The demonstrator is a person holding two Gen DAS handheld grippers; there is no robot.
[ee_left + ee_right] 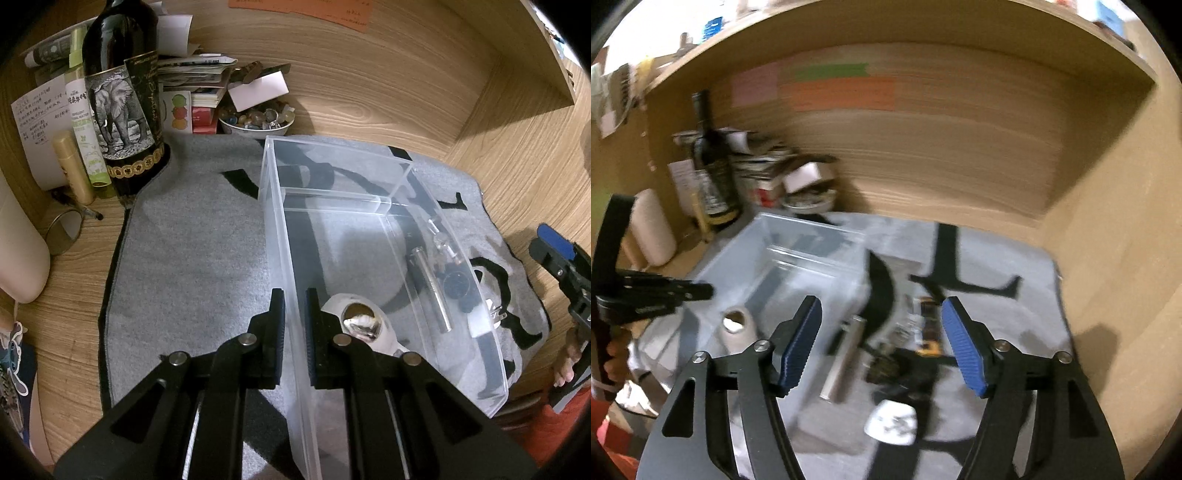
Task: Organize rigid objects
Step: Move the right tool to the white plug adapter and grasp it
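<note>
A clear plastic bin [332, 192] stands on a grey mat [192, 258]. My left gripper [294, 306] is shut on the bin's near left wall, one finger on each side. A white object with a shiny metal top [360, 321] lies inside the bin. To the right of the bin lie a silver metal tube [844, 362], a black round item [886, 369], a yellow-black piece [929, 332] and a white plug adapter [892, 426]. My right gripper [881, 343] is open and empty above these items. The right wrist view is blurred.
A dark wine bottle [122, 92] with an elephant label, spray bottles, stacked papers and a bowl of stones [256, 122] crowd the back left corner. Wooden desk walls close in the back and right [1108, 258]. A white roll [18, 251] lies at the left.
</note>
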